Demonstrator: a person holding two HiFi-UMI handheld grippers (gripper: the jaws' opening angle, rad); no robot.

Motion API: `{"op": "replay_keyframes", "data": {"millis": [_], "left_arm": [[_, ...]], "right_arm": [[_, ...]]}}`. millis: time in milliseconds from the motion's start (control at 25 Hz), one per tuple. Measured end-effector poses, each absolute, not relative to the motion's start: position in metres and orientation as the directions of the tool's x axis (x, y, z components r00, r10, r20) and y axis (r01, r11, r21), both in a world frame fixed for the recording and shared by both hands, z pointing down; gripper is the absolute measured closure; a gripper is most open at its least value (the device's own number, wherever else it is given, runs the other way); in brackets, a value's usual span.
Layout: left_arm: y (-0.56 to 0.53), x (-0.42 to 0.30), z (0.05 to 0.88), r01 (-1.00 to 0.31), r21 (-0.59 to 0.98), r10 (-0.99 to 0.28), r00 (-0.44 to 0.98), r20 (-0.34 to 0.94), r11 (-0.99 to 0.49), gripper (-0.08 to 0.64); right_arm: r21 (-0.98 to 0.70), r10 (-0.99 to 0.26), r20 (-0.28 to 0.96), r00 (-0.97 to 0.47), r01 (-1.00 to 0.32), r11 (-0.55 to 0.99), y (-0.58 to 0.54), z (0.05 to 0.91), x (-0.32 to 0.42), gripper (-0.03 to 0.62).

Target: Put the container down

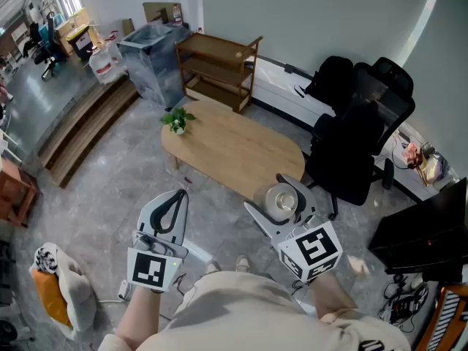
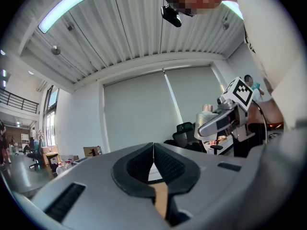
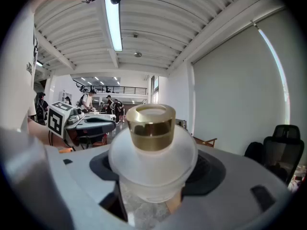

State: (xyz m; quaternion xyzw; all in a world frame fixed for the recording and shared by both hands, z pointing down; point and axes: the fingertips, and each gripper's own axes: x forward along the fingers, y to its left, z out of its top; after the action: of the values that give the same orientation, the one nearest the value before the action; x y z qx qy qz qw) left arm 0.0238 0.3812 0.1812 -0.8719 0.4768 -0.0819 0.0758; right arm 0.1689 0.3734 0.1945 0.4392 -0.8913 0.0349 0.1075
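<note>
Progress looks slight: the container (image 1: 281, 199), a frosted jar with a gold cap, sits clamped between the wide-spread jaws of the right gripper (image 3: 153, 186), at the near end of the wooden table (image 1: 219, 148), and whether its base touches the tabletop cannot be told. The left gripper (image 2: 153, 163) hangs short of that table's near edge, jaws together on nothing. Lowering and letting go are seemingly left.

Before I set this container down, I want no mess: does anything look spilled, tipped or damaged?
Nothing stands out. The container sits upright between the jaws of the right gripper with its gold cap on. The wooden table shows no spill, and the small plant on it stands upright.
</note>
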Motion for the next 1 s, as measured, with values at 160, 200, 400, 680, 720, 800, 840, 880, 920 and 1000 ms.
{"op": "replay_keyframes", "data": {"millis": [160,200,400,680,720,800,840,880,920,1000], "left_arm": [[0.377,0.027,0.186,-0.821,-0.208,-0.845,0.529,0.077,-0.532,0.553],[0.376,0.028,0.187,-0.821,-0.207,-0.846,0.528,0.077,-0.532,0.554],[0.369,0.037,0.193,-0.823,-0.209,-0.849,0.522,0.087,-0.528,0.554],[0.356,0.056,0.203,-0.827,-0.19,-0.848,0.52,0.097,-0.529,0.554],[0.355,0.059,0.204,-0.828,-0.192,-0.85,0.519,0.094,-0.527,0.554],[0.352,0.063,0.204,-0.83,-0.193,-0.851,0.517,0.088,-0.524,0.554],[0.35,0.063,0.206,-0.83,-0.195,-0.852,0.516,0.091,-0.523,0.554],[0.348,0.063,0.208,-0.83,-0.196,-0.852,0.514,0.096,-0.523,0.554],[0.346,0.063,0.211,-0.831,-0.195,-0.853,0.511,0.103,-0.521,0.553],[0.34,0.06,0.217,-0.836,-0.187,-0.857,0.502,0.116,-0.515,0.554]], "right_arm": [[0.016,-0.771,0.219,-0.599,-0.787,0.616,0.369,0.197,0.173,0.256],[0.025,-0.771,0.221,-0.597,-0.787,0.616,0.369,0.198,0.173,0.256],[0.037,-0.763,0.23,-0.604,-0.778,0.627,0.362,0.199,0.181,0.256],[0.052,-0.758,0.238,-0.607,-0.771,0.634,0.347,0.209,0.199,0.256],[0.053,-0.757,0.239,-0.608,-0.771,0.635,0.345,0.211,0.201,0.256],[0.049,-0.754,0.242,-0.611,-0.768,0.638,0.34,0.214,0.204,0.256],[0.047,-0.752,0.242,-0.613,-0.767,0.64,0.338,0.215,0.205,0.256],[0.045,-0.75,0.242,-0.616,-0.765,0.643,0.335,0.216,0.205,0.256],[0.045,-0.747,0.243,-0.618,-0.762,0.645,0.332,0.217,0.205,0.256],[0.048,-0.742,0.246,-0.624,-0.756,0.652,0.326,0.219,0.204,0.256]]}}
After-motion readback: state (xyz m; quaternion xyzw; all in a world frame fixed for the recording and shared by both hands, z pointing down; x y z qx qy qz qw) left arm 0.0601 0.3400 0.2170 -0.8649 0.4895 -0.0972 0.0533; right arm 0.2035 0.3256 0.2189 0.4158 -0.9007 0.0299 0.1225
